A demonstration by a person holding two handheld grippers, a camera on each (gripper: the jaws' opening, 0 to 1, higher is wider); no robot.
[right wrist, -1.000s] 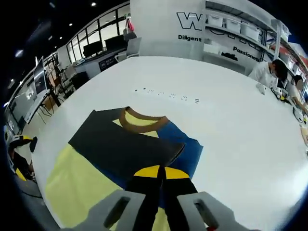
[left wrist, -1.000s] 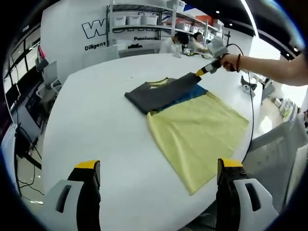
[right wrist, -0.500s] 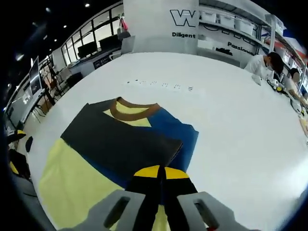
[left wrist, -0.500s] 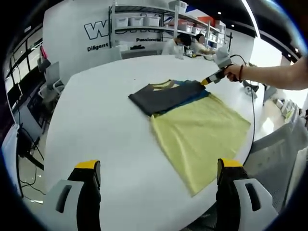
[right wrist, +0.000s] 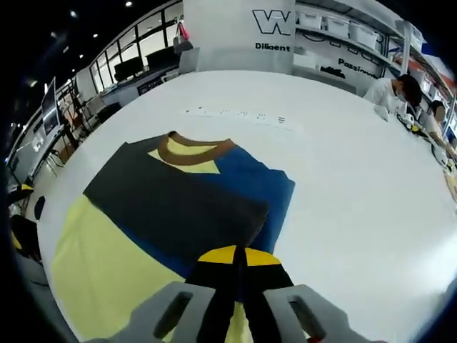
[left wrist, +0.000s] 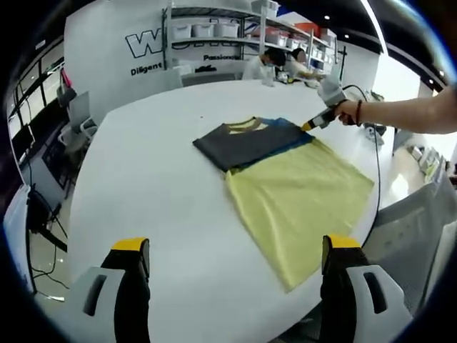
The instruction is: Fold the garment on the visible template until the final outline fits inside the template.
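Two grippers, two jobs: my right gripper, jaws pressed together beside the folded dark sleeve, is near the garment by the table's far-right edge. My left gripper hovers spread. I'd flatten that fold squarely, avoiding dragging fabric.

white table (round-edged) carries a partly folded garment.
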